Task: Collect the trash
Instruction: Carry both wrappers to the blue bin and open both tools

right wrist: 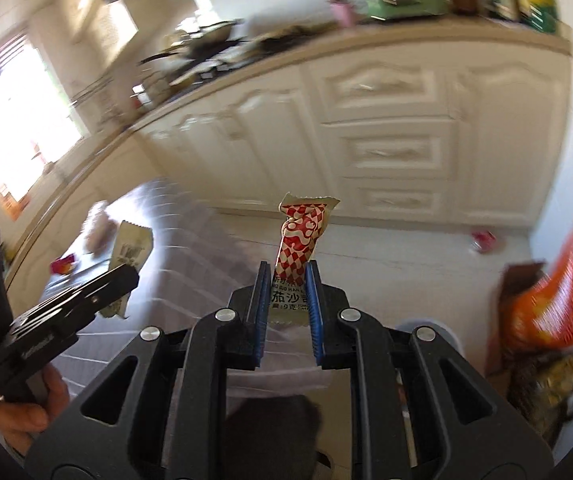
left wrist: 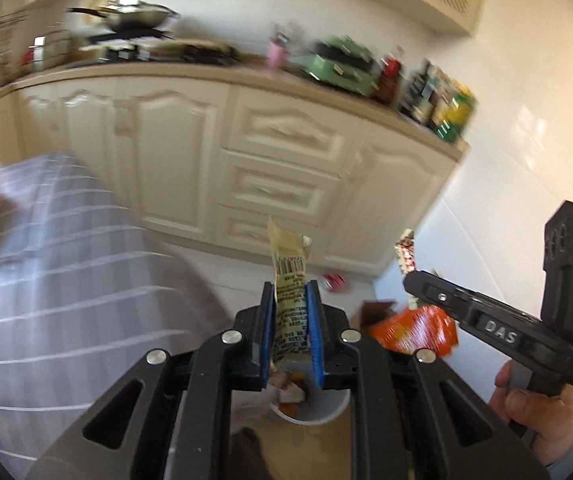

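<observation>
**Both tongs clamped on sauce packets**

On your left, a striped grey cloth (left wrist: 58,280) fills the lower side of the left wrist view, blurred by motion. Your left gripper (left wrist: 291,300) has its blue pads closed tight on a yellowish packet (left wrist: 289,268) with a barcode, which stands upright between them. Beneath the fingers sits a white cup (left wrist: 326,408) with what looks like food scraps inside, though the blur makes that hard to confirm. Just right of it lies an orange snack bag (left wrist: 418,328).

Further right, your right gripper (right wrist: 289,292) is likewise closed, gripping a red-and-white checkered packet (right wrist: 300,236) that stands upright between its pads. Well beyond it, a small red item (right wrist: 484,240) rests on the floor near the cream cabinets (right wrist: 386,128). At the far right edge, the orange snack bag (right wrist: 558,296) is heaped with other wrappers.
</observation>
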`<action>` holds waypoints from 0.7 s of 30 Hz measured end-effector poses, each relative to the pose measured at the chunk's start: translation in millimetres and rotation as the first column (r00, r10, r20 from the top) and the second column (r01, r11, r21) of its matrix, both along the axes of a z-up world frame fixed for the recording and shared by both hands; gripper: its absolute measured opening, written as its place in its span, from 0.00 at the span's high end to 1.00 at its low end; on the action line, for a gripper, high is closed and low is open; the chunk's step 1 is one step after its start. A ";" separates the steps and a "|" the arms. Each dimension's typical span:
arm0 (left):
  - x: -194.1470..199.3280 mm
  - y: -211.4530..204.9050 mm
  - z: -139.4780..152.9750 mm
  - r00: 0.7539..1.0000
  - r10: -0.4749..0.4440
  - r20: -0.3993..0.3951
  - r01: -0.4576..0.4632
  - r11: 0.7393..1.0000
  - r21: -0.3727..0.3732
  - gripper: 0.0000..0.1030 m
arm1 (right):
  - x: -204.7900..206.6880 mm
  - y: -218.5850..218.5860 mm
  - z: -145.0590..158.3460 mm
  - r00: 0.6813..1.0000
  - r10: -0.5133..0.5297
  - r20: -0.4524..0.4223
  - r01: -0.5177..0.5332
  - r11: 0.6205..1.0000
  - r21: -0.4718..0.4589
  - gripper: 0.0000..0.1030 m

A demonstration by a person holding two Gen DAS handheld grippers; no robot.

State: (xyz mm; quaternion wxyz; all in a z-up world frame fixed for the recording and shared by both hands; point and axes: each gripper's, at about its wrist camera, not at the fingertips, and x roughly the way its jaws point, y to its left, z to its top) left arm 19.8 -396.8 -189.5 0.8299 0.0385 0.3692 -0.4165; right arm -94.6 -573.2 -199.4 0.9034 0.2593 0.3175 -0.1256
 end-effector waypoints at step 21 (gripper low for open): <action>3.0 -155.5 -167.7 0.942 -0.140 -0.306 0.208 0.957 0.202 0.20 | -21.9 -118.4 -177.6 0.948 -0.176 -0.266 0.255 0.920 0.299 0.32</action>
